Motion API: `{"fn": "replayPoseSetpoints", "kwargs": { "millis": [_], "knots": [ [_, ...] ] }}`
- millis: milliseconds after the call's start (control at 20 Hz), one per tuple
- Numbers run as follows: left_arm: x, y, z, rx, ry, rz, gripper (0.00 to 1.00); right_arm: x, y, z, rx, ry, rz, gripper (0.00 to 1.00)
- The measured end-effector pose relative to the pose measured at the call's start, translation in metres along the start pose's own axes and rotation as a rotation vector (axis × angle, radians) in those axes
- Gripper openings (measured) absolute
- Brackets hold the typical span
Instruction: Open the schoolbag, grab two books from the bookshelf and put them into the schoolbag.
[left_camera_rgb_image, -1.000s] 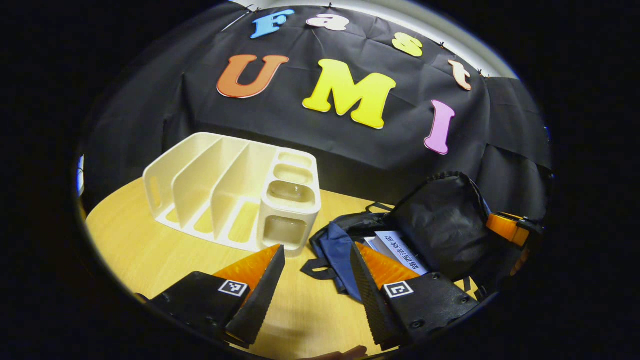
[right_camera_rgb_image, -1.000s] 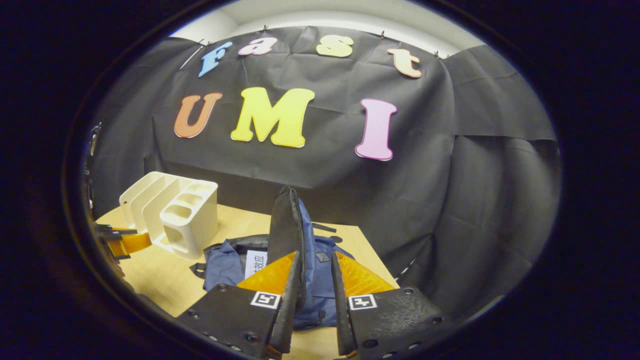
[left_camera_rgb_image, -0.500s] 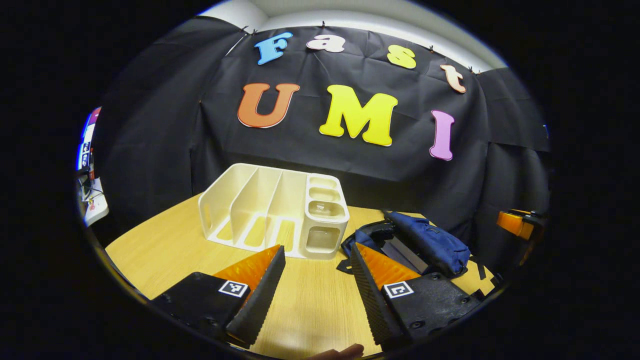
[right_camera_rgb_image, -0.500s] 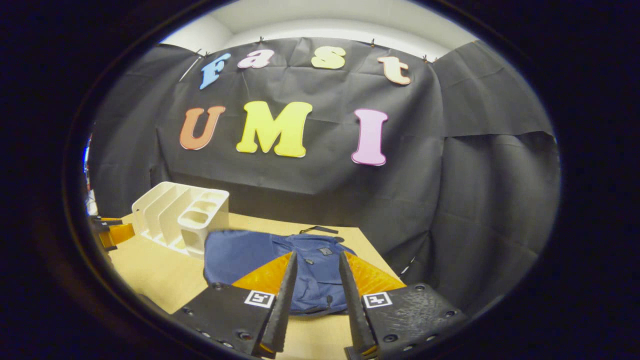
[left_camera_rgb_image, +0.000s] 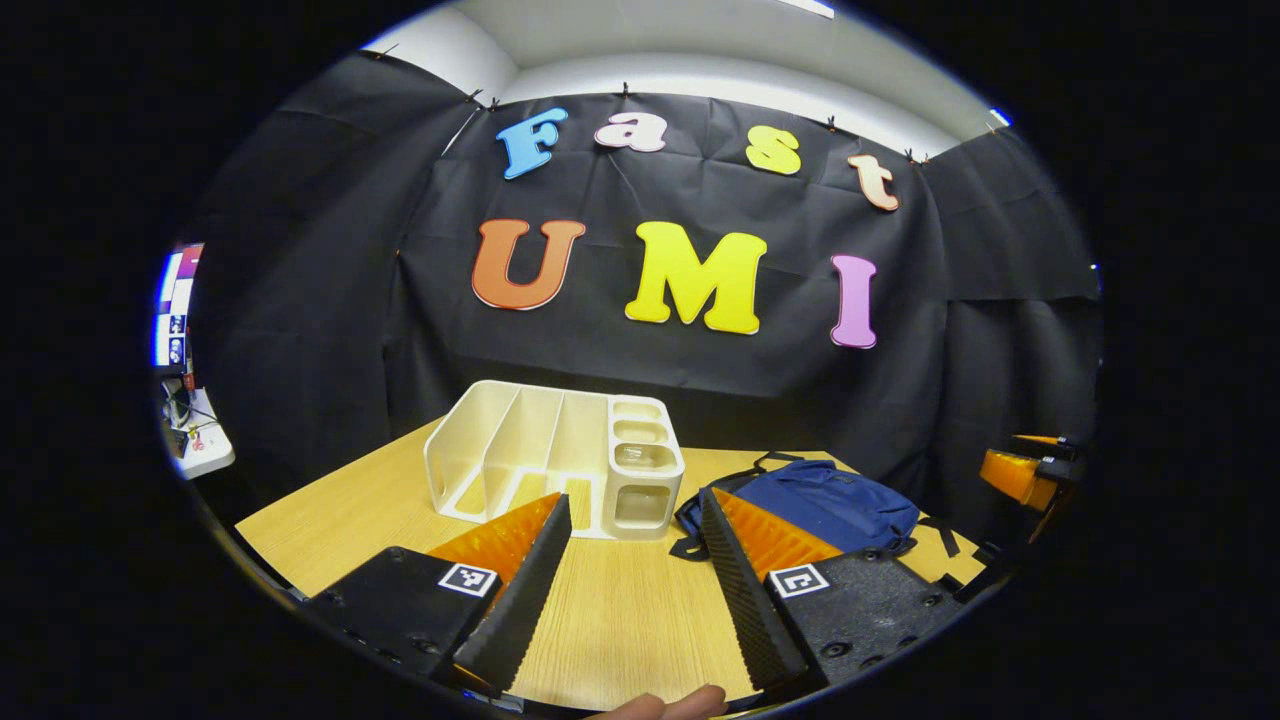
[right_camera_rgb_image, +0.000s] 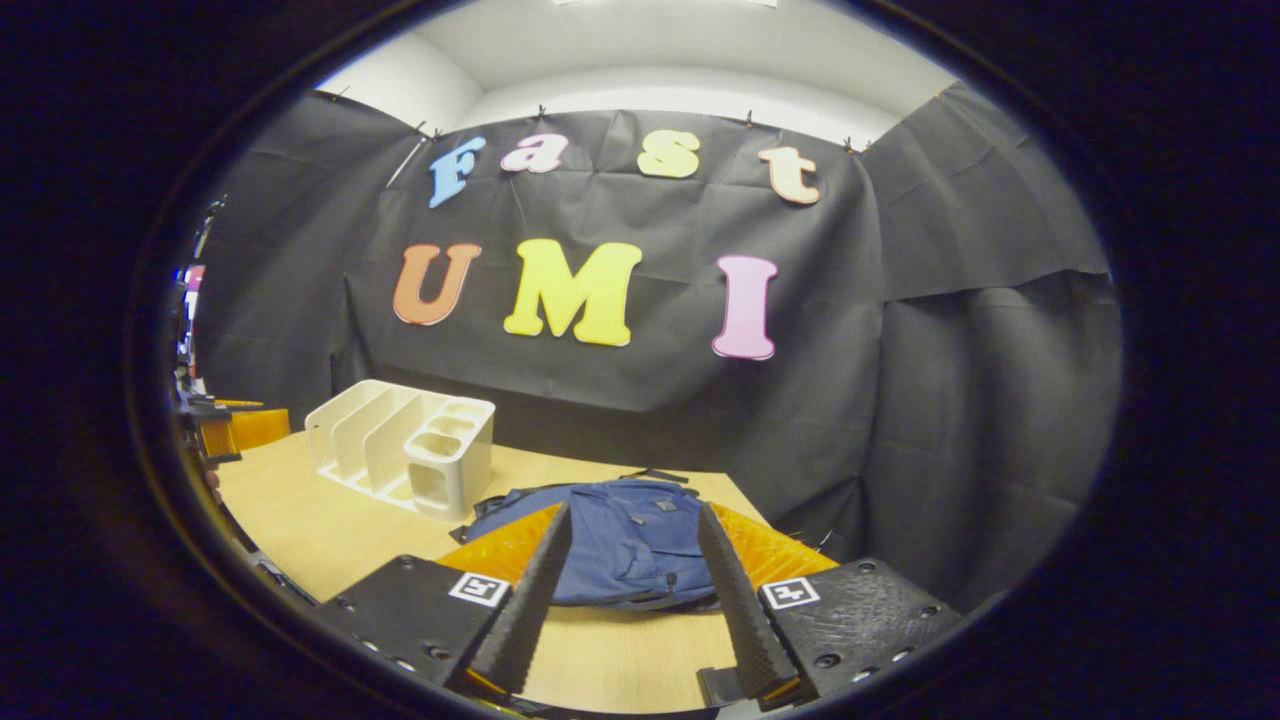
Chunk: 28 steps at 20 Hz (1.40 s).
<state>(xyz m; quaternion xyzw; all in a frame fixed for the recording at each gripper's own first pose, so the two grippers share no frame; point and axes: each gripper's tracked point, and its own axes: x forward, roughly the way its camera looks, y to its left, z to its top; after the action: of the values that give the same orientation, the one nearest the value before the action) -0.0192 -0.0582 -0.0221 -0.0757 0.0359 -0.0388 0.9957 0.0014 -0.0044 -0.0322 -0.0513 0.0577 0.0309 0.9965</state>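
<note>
the left gripper (left_camera_rgb_image: 632, 555) hangs above the wooden table (left_camera_rgb_image: 340, 500) with its 2 fingers spread wide and nothing between them. past its tips stands the white bookshelf (left_camera_rgb_image: 556, 457), upright on the table near the black cloth wall (left_camera_rgb_image: 300, 300), with 3 slanted book slots on one side and small square cubbies stacked at the end nearer the bag. all the slots that show look bare. just beside the cubby end, close to it but whether touching i cannot tell, lies the blue schoolbag (left_camera_rgb_image: 825, 503), flat on the table with its flap down and its dark straps trailing off the near and far edges. at the far right edge of the left gripper view the other gripper (left_camera_rgb_image: 1020, 470) shows in part, well apart from the bag. a fingertip (left_camera_rgb_image: 665, 705) of the person shows at the very bottom of this view.

the right gripper (right_camera_rgb_image: 628, 575) also hovers over the table (right_camera_rgb_image: 300, 520), its fingers parted and holding nothing. the schoolbag (right_camera_rgb_image: 625, 540) lies straight ahead of it, flat, closed, with a small front pocket facing up. the bookshelf (right_camera_rgb_image: 410, 450) sits to the left of the bag in the right gripper view, near it. at the far left edge of that view the other gripper (right_camera_rgb_image: 235, 428) shows in part, off beyond the bookshelf. no book can be made out in either view; the bag's inside is hidden.
</note>
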Motion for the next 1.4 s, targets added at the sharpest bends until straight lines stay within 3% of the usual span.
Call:
{"fn": "replayPoseSetpoints", "kwargs": {
  "millis": [50, 500, 650, 1000, 1250, 1350, 1400],
  "knots": [
    [-0.003, 0.001, 0.003, 0.011, -0.008, 0.006, 0.83, -0.006, 0.001, 0.002, 0.005, -0.011, -0.004, 0.86],
    [-0.013, 0.02, 0.032, 0.08, -0.061, 0.035, 0.92, -0.03, 0.041, 0.014, -0.033, -0.068, 0.018, 0.98],
    [-0.012, 0.021, 0.028, 0.078, -0.049, 0.028, 0.96, -0.034, 0.042, 0.008, -0.03, -0.067, 0.014, 0.95],
    [-0.007, 0.015, 0.018, 0.072, -0.018, 0.008, 0.97, -0.019, 0.014, -0.006, -0.01, -0.034, -0.013, 0.99],
    [-0.005, 0.011, 0.009, 0.097, 0.005, 0.001, 0.97, -0.012, -0.003, -0.019, 0.009, -0.003, -0.045, 0.95],
    [-0.003, 0.01, 0.005, 0.096, 0.016, -0.005, 0.97, -0.01, -0.012, -0.02, 0.022, 0.003, -0.059, 0.99],
    [-0.003, 0.011, 0.004, 0.097, 0.02, -0.001, 0.97, -0.01, -0.014, -0.02, 0.025, 0.002, -0.065, 0.93]
  ]
}}
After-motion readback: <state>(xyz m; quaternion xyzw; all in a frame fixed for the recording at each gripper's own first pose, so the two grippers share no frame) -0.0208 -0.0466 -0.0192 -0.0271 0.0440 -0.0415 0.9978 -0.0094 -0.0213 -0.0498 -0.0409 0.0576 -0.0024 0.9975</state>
